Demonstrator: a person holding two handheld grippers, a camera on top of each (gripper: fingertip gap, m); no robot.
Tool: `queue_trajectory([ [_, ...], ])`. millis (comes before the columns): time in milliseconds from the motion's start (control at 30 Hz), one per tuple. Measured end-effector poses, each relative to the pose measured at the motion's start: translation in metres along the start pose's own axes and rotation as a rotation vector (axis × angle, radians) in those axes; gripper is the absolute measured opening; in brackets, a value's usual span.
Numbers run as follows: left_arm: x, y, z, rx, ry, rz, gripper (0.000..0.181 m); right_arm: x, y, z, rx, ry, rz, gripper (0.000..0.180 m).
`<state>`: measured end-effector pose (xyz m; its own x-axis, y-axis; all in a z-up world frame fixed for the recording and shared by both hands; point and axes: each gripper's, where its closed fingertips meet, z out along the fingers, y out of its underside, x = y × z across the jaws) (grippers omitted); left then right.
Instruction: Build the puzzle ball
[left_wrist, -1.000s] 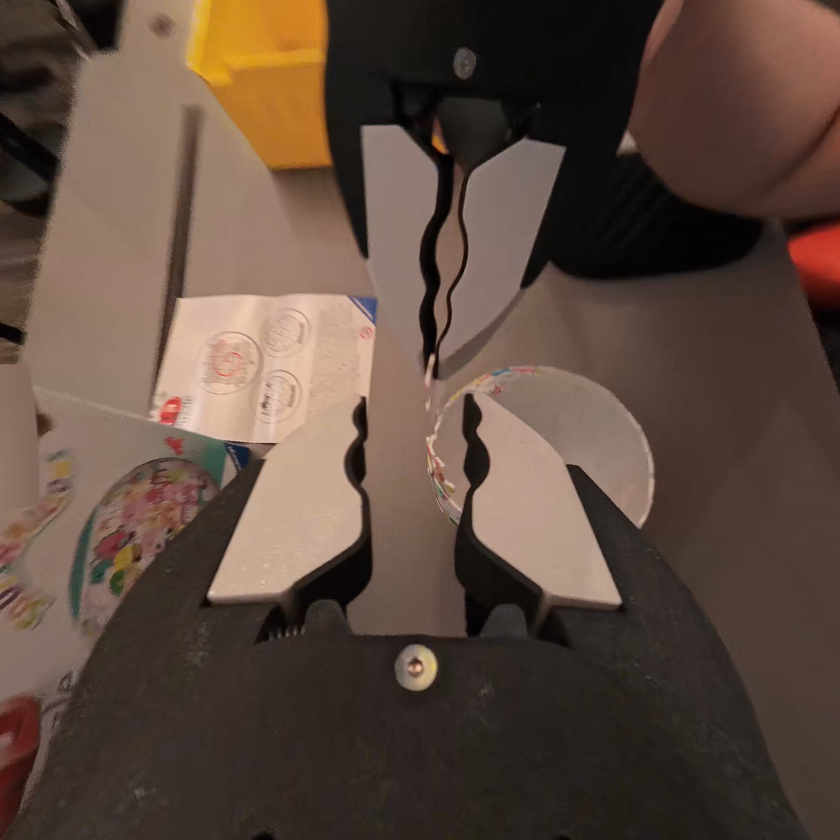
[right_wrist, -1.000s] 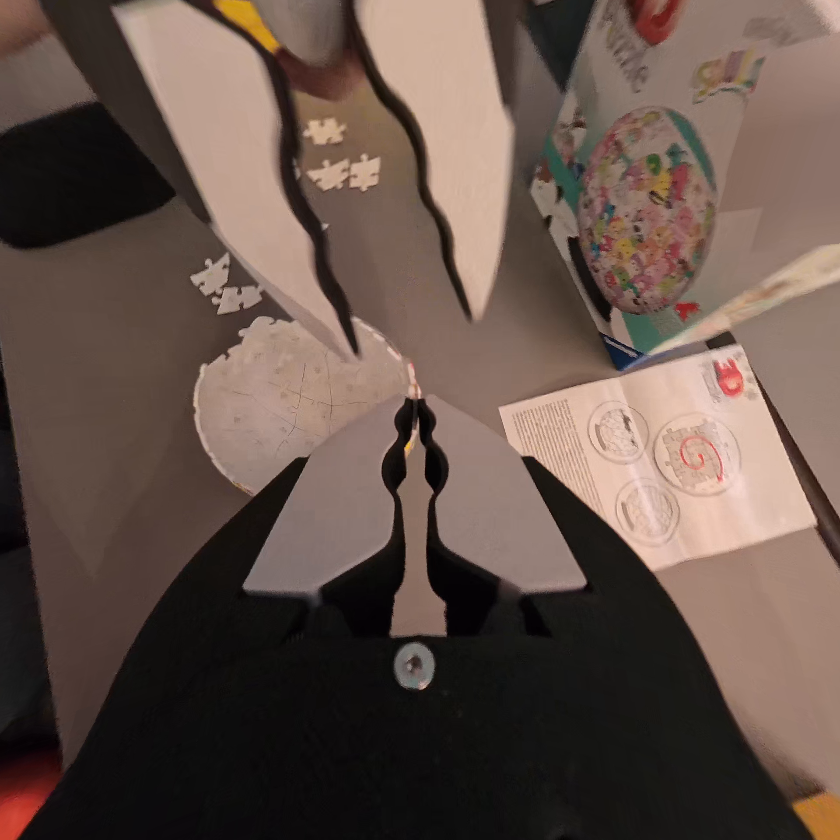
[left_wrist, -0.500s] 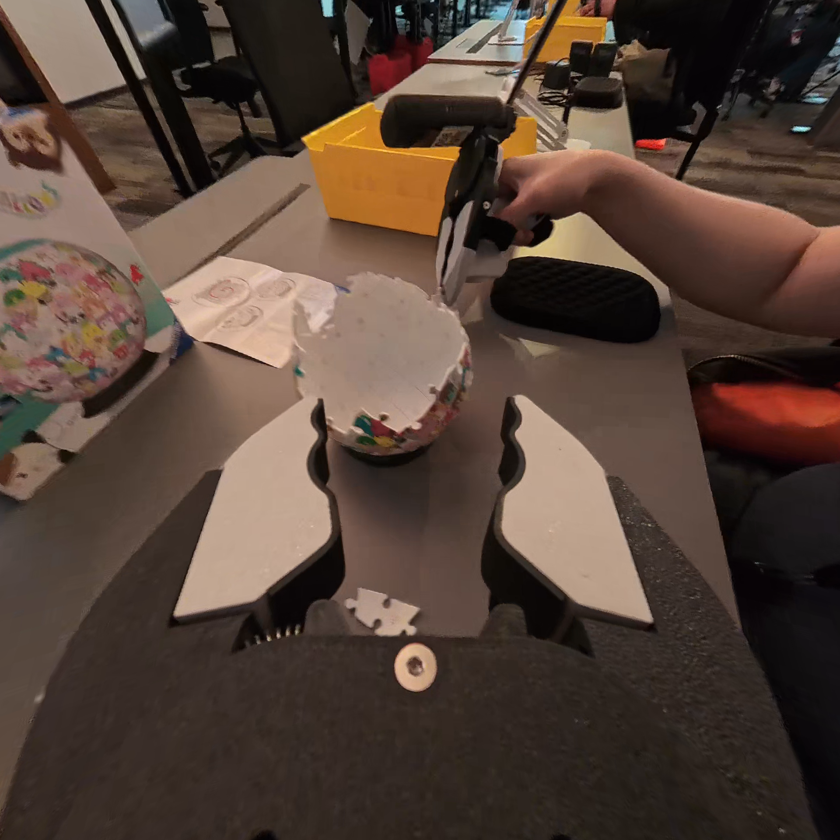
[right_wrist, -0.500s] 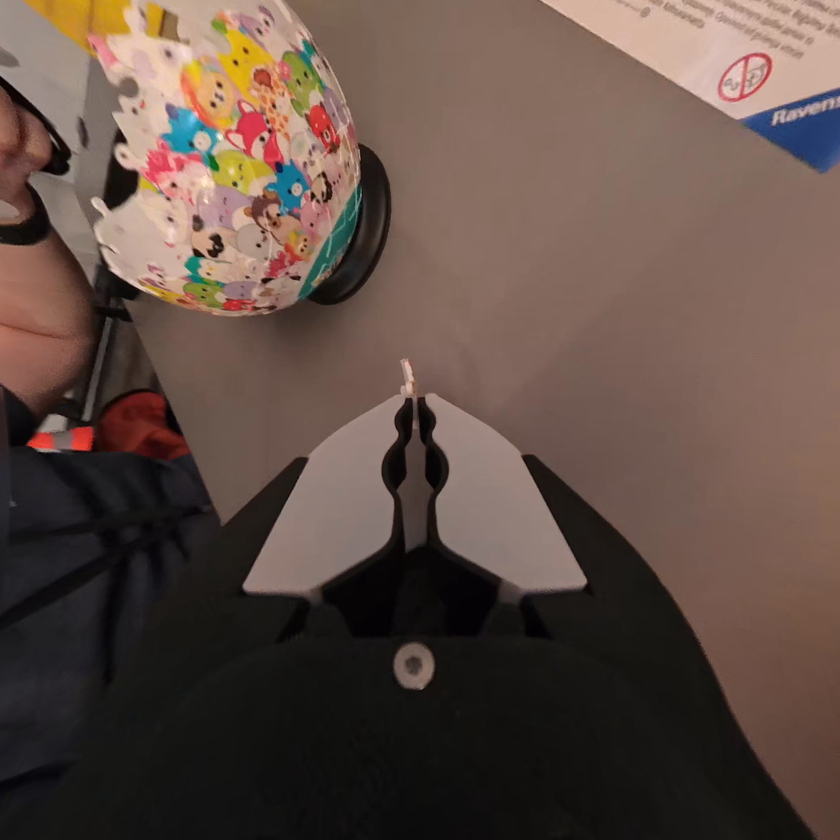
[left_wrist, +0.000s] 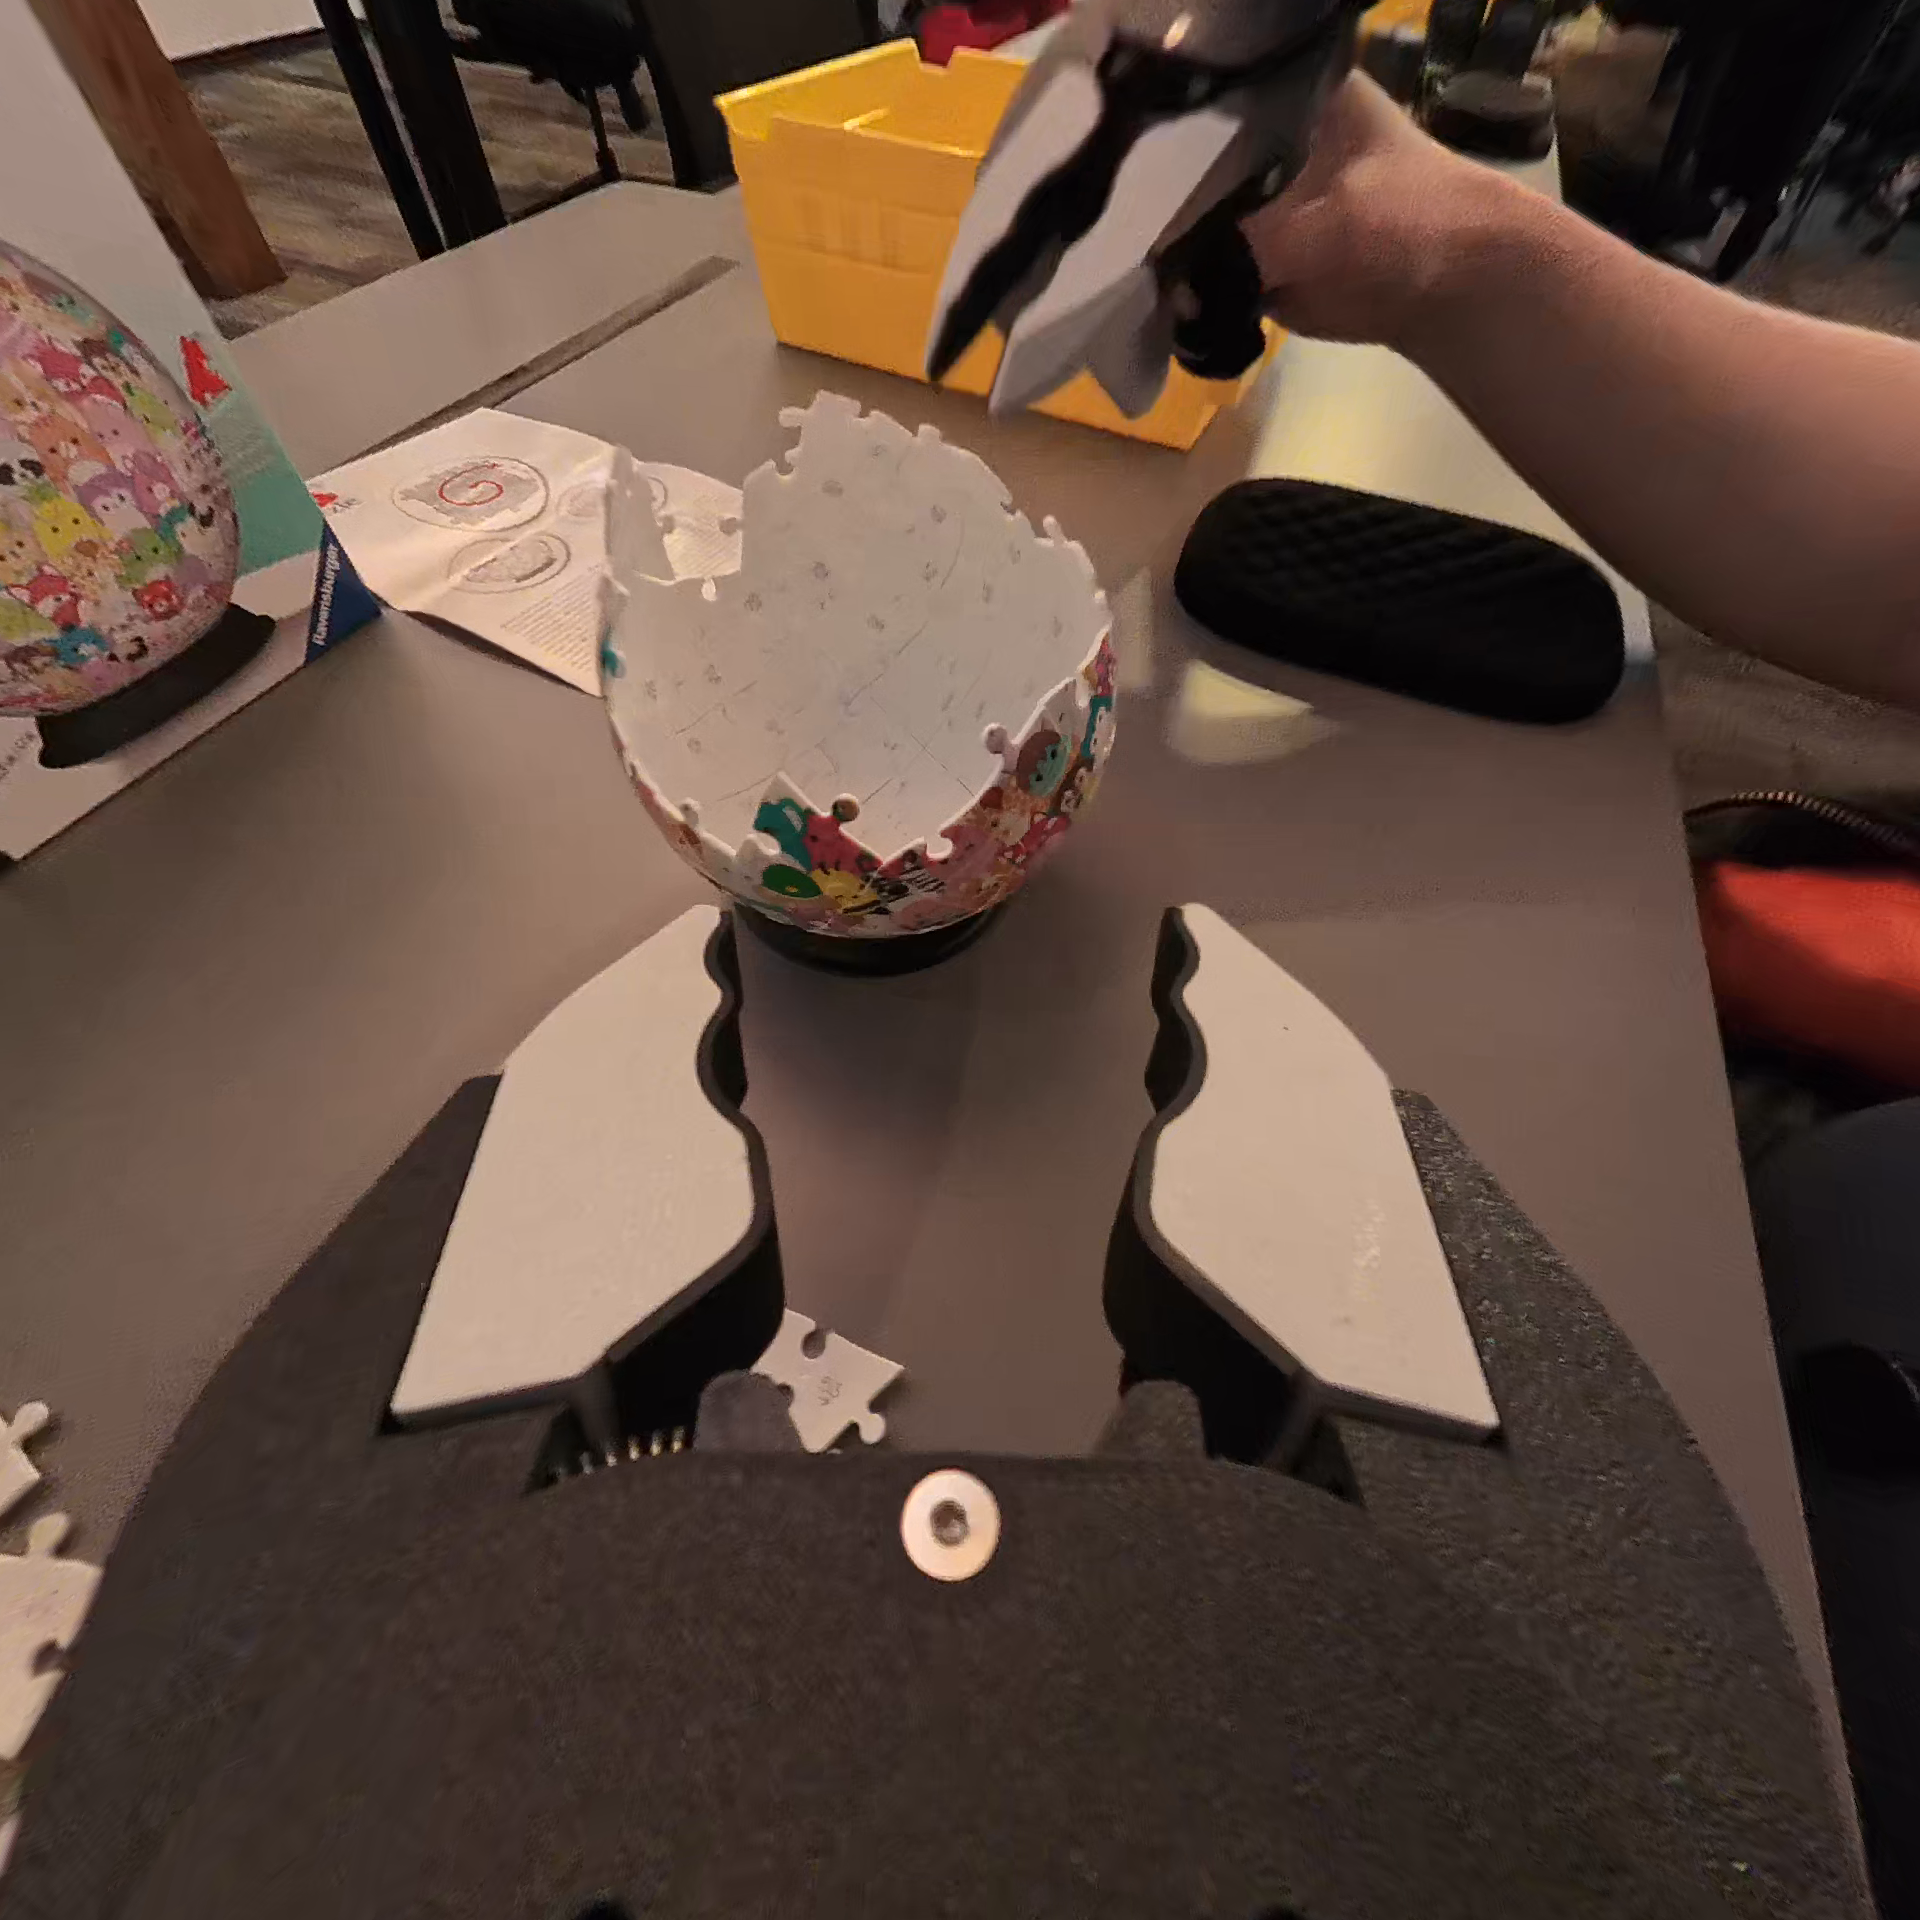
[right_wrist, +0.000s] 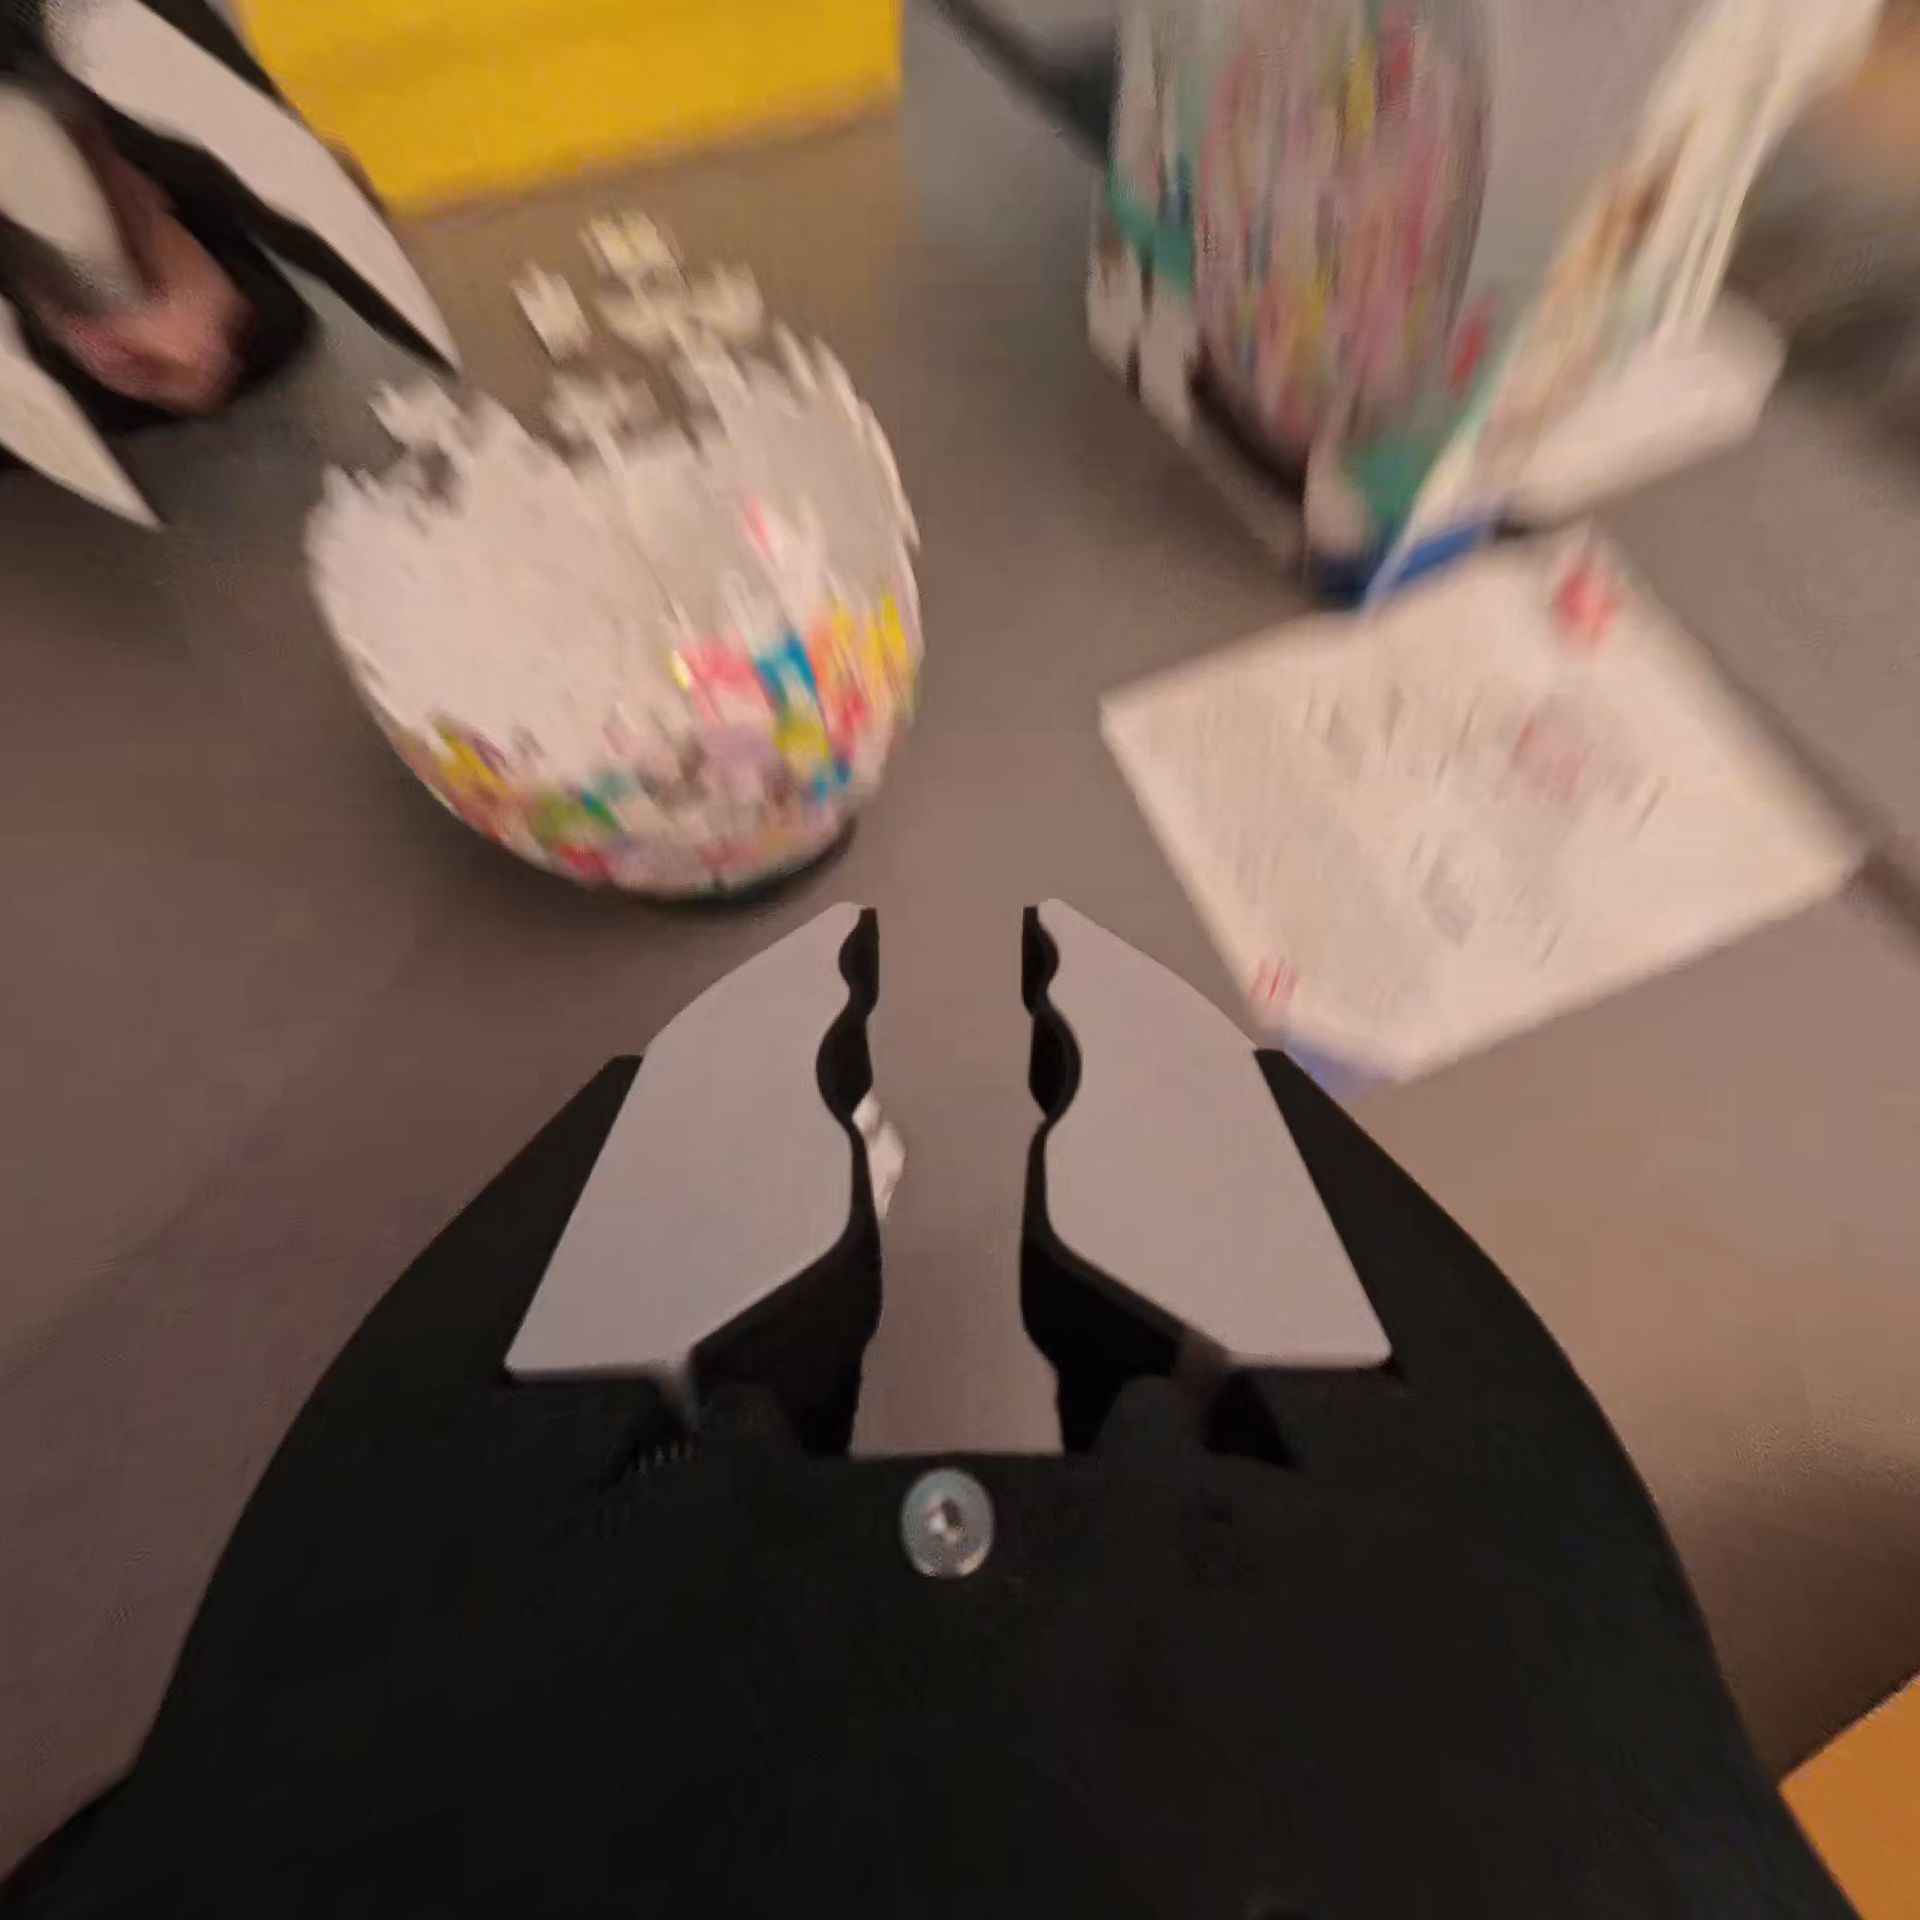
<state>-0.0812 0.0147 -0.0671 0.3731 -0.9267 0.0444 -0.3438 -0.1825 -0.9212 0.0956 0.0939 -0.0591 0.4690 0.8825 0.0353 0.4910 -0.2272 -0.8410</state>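
In the left wrist view we see, at the far left at about nine o'clock, the puzzle's box (left_wrist: 114, 540) with a picture of the finished ball, a small logo and a printed strip along its blue edge, which we leave unread. Low at seven o'clock a few loose white pieces (left_wrist: 31, 1558) lie on the grey table (left_wrist: 312, 935). Beside the box at eleven o'clock lies the instruction leaflet (left_wrist: 499, 530), with round diagrams and fine print too small to read. The left gripper (left_wrist: 945, 925) has its fingers spread wide with nothing between the tips. One white puzzle piece (left_wrist: 831, 1392) lies on the table back near their base. Straight ahead at twelve o'clock, just beyond the tips and apart from them, the half-built puzzle ball (left_wrist: 862, 707) sits on its black stand (left_wrist: 868, 940), an open bowl, white inside and bright outside. Behind it stands a yellow bin (left_wrist: 862, 239). At one o'clock a hand (left_wrist: 1340, 229) holds the right gripper (left_wrist: 971, 379) above and past the ball's rim, and a black pad (left_wrist: 1403, 613) lies at two o'clock. The right wrist view is badly blurred. There the left gripper (right_wrist: 296, 436) is at ten o'clock and the puzzle ball (right_wrist: 623, 644) at eleven. The right gripper (right_wrist: 948, 920) has its fingers slightly apart. A small white piece (right_wrist: 878, 1143) shows against its left finger, and we cannot tell whether it is touching. The leaflet (right_wrist: 1455, 810) is at two o'clock.
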Motion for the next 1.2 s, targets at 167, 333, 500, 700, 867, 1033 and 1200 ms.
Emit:
queue_trajectory([
  [167,-0.007,-0.002,-0.003,0.025,-0.054,0.034,0.074,-0.017,-0.096,0.011,0.133,-0.147,-0.314,0.039],
  [333,-0.006,-0.005,-0.004,0.048,-0.050,0.039,0.071,-0.020,-0.094,0.062,-0.180,-0.318,-0.500,0.043],
  [500,-0.005,-0.006,-0.008,0.071,-0.037,0.026,0.067,-0.027,-0.071,0.091,-0.386,-0.346,-0.612,0.042],
  [700,0.001,-0.012,-0.009,0.096,-0.018,0.044,0.064,-0.022,-0.062,0.107,-0.467,-0.314,-0.609,0.027],
  [867,0.004,-0.012,-0.009,0.094,-0.007,0.044,0.063,-0.020,-0.057,0.110,-0.558,-0.279,-0.616,0.021],
  [1033,0.005,-0.010,-0.009,0.093,0.000,0.041,0.063,-0.019,-0.051,0.112,-0.639,-0.270,-0.653,0.018],
  [1200,0.005,-0.010,-0.009,0.096,-0.001,0.041,0.061,-0.018,-0.048,0.114,-0.701,-0.265,-0.680,0.013],
])
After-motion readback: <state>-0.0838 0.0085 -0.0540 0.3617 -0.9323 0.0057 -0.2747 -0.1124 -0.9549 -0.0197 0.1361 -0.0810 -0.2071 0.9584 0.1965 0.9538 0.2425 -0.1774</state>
